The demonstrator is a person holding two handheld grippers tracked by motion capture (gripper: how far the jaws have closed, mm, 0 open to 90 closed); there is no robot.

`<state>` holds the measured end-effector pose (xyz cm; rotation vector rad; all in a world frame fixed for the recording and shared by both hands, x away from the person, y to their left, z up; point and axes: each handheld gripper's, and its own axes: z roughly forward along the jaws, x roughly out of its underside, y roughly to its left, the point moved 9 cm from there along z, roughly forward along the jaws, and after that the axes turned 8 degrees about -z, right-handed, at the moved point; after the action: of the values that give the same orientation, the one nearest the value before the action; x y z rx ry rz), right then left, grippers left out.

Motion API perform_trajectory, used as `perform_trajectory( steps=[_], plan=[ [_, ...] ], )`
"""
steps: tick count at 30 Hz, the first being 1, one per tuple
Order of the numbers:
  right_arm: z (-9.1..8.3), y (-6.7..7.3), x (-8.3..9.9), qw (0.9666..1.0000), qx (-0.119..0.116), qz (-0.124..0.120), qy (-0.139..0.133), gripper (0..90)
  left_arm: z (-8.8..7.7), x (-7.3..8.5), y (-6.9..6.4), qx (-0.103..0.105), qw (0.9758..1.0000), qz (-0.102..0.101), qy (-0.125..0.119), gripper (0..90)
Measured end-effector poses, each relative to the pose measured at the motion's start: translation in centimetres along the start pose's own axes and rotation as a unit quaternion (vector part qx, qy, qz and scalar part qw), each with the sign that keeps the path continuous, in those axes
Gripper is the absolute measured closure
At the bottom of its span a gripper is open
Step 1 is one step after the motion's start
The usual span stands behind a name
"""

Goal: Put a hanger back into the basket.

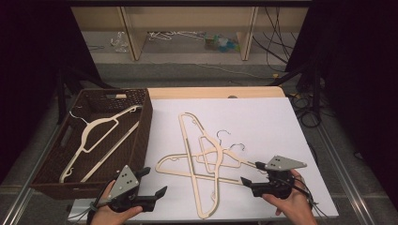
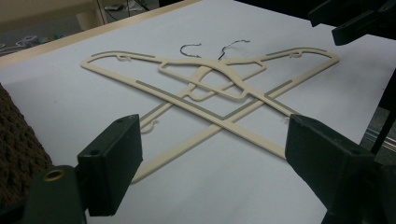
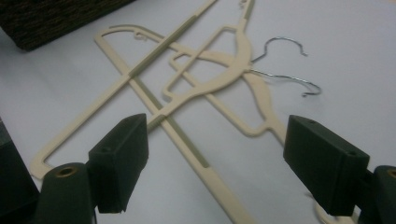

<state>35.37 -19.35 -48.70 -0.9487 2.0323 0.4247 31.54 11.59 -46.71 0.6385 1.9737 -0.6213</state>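
Dim room, grey floor (image 1: 197,70), wooden shelf frame (image 1: 187,23), loose cables (image 1: 274,44), white-topped table (image 1: 263,117)

A dark woven basket (image 1: 141,123) is sitting at the left of the frame on the desk (image 1: 263,117), whose white sheet is covering most of its top, with a strip of pale wood showing along the upper edge. Inside the basket a single cream hanger (image 1: 96,136) is lying slanted across the bottom. Along the upper part of the frame, wooden shelf legs (image 1: 131,33) are standing on the floor, with black cables (image 1: 277,42) trailing at the upper right.
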Motion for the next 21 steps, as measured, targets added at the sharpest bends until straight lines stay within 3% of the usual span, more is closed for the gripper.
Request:
perform_trajectory(
  steps=[7,12,15,16,20,21],
  plan=[
    [3.0,2.5,-0.5,0.9996,-0.009,0.001,0.028,23.4,0.3,0.4,0.0,0.001,1.0,0.002,0.007,19.0],
    [5.1,4.7,-0.5,0.9974,-0.018,-0.002,0.07,28.5,0.4,0.6,0.0,0.0,0.9999,0.005,0.011,19.0],
    [6.6,5.2,-0.4,0.997,-0.017,-0.011,0.075,37.5,0.3,0.6,0.0,0.0,0.9999,0.004,0.01,19.0],
    [6.7,5.4,-0.2,0.9956,-0.018,-0.007,0.092,37.7,0.3,0.6,0.0,0.0,0.9999,0.005,0.01,19.1],
    [8.2,5.3,-0.2,0.9951,-0.005,-0.01,0.098,42.1,0.4,0.7,-0.1,0.004,0.9999,0.008,0.013,19.1],
    [8.4,5.6,-0.1,0.9941,-0.008,0.004,0.108,42.5,0.4,0.8,-0.2,0.008,0.9998,0.008,0.015,19.1]
  ],
)
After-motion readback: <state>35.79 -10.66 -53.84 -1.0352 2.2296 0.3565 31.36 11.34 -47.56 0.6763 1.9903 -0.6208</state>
